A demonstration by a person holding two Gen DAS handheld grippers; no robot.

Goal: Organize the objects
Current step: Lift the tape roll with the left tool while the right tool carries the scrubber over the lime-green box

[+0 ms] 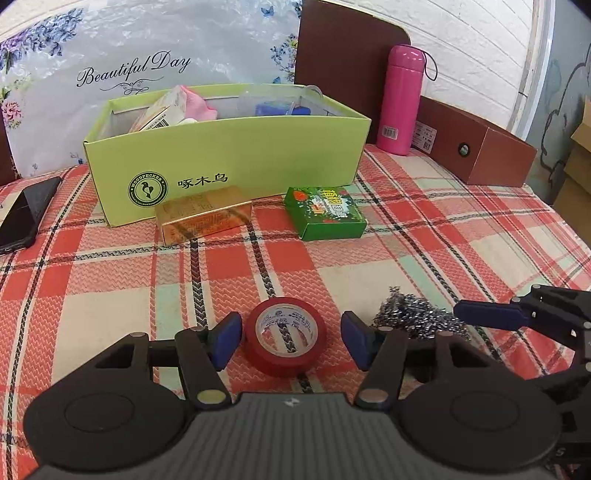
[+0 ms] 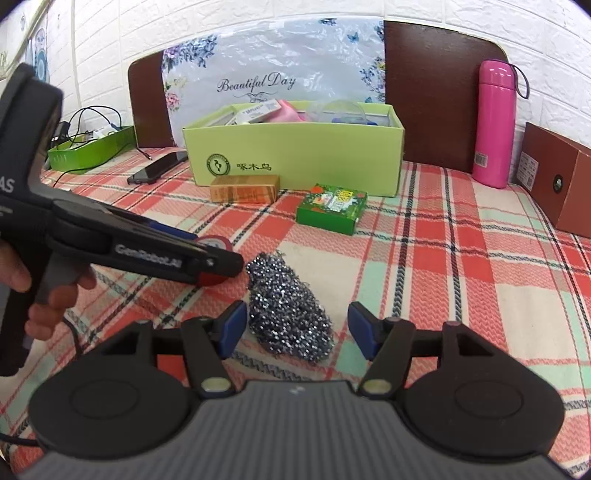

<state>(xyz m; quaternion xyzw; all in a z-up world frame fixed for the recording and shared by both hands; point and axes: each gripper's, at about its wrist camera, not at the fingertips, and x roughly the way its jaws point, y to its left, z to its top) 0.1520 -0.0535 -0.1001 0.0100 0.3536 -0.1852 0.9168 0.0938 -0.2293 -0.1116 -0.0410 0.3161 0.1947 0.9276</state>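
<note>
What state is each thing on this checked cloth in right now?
Left gripper: open, straddling the tape.
Right gripper: open around the scourer.
Red tape roll: lying flat.
Steel wool scourer: loose on cloth.
Green box: lidless, partly filled.
Pink flask: upright, capped.
Phone: screen dark.

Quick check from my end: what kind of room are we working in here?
Probably a bedroom: the work surface looks like a bed, with a red plaid woven sheet, a dark brown wooden headboard against a white brick-pattern wall, and a floral "Beautiful Day" pillow.
</note>
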